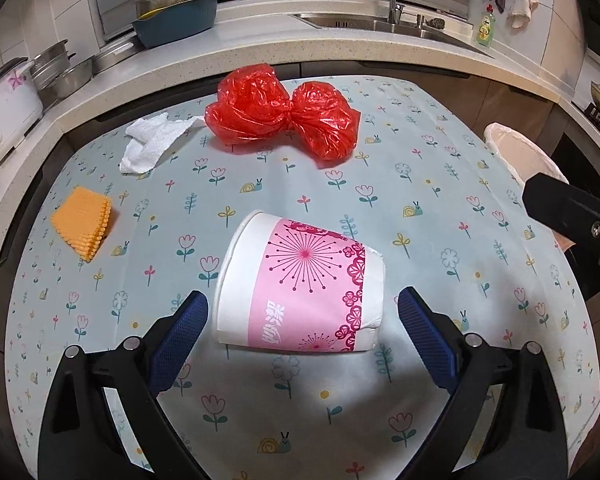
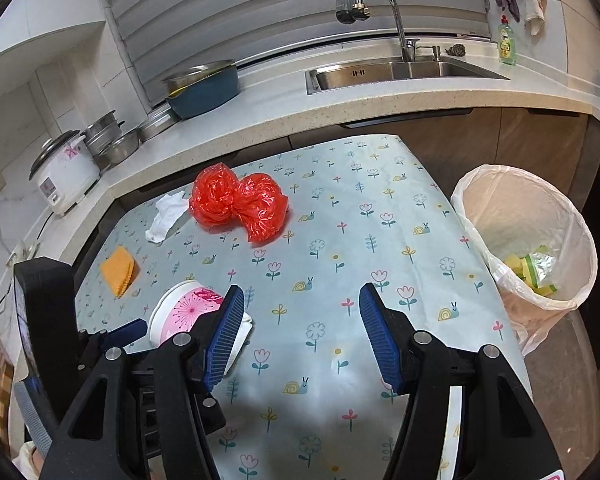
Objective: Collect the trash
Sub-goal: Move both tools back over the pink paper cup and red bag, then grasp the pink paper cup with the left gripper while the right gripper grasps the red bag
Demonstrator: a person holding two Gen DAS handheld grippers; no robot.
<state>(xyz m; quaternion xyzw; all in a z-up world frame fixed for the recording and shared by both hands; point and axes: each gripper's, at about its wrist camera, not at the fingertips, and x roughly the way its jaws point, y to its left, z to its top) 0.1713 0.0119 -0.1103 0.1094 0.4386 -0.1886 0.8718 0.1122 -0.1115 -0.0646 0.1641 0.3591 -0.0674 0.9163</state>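
A pink-and-white paper cup [image 1: 300, 288] lies on its side on the flowered tablecloth [image 1: 420, 184]. My left gripper [image 1: 302, 304] is open, with one finger on each side of the cup, not touching it. The cup also shows in the right wrist view [image 2: 184, 312], partly hidden by my right gripper's left finger. My right gripper [image 2: 302, 300] is open and empty above the cloth. Farther back lie a crumpled red plastic bag [image 1: 284, 116], a white paper towel [image 1: 152, 144] and a folded orange cloth [image 1: 84, 224].
A bin lined with a white bag [image 2: 524, 240] stands off the table's right edge, with yellow and green trash inside. Behind the table runs a counter with a sink [image 2: 400, 70], a blue basin [image 2: 204, 88], steel pots and a rice cooker [image 2: 66, 172].
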